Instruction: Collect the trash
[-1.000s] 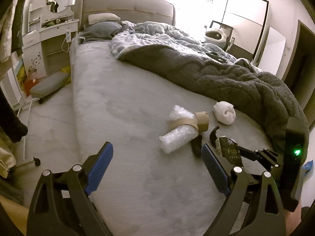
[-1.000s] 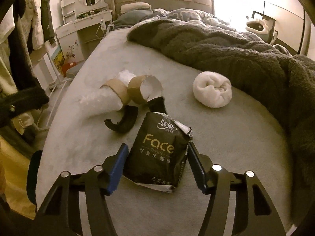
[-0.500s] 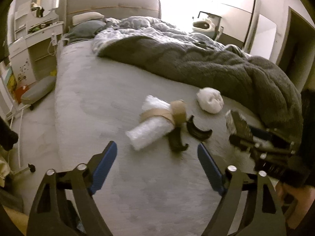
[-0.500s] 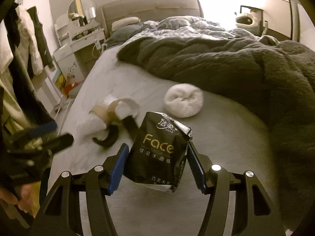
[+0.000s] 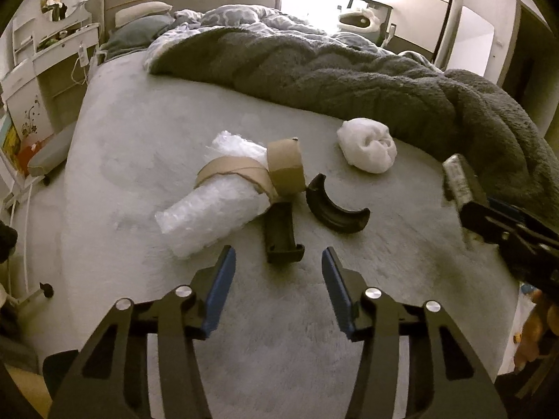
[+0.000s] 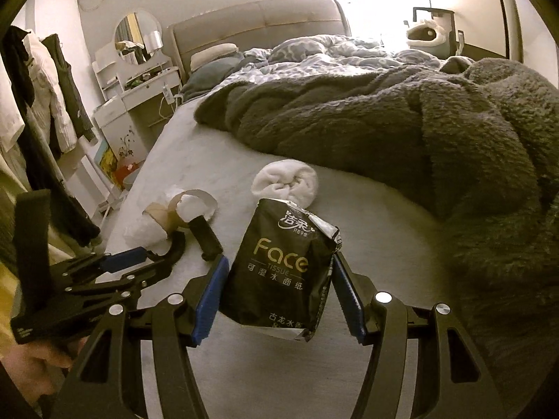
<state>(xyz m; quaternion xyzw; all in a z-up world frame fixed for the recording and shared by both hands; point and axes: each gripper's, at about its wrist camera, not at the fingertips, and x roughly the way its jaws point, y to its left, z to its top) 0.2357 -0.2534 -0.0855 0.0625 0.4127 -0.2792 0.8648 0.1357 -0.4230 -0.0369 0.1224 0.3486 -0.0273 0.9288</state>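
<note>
Right wrist view: the right tool (image 6: 279, 296) pinches a black tissue packet (image 6: 283, 272) between its blue pads, held above the grey bed (image 6: 367, 216); the pack reads "Face TISSUE" in gold under a white Chinese brand name. Left wrist view: the left tool (image 5: 276, 279), jaws spread and holding nothing, hovers just short of a straight black plastic piece (image 5: 281, 234). Near it lie a curved black piece (image 5: 335, 209), a bubble-wrap roll (image 5: 213, 206) banded with brown tape (image 5: 284, 169), and a balled white cloth (image 5: 367, 150)
</note>
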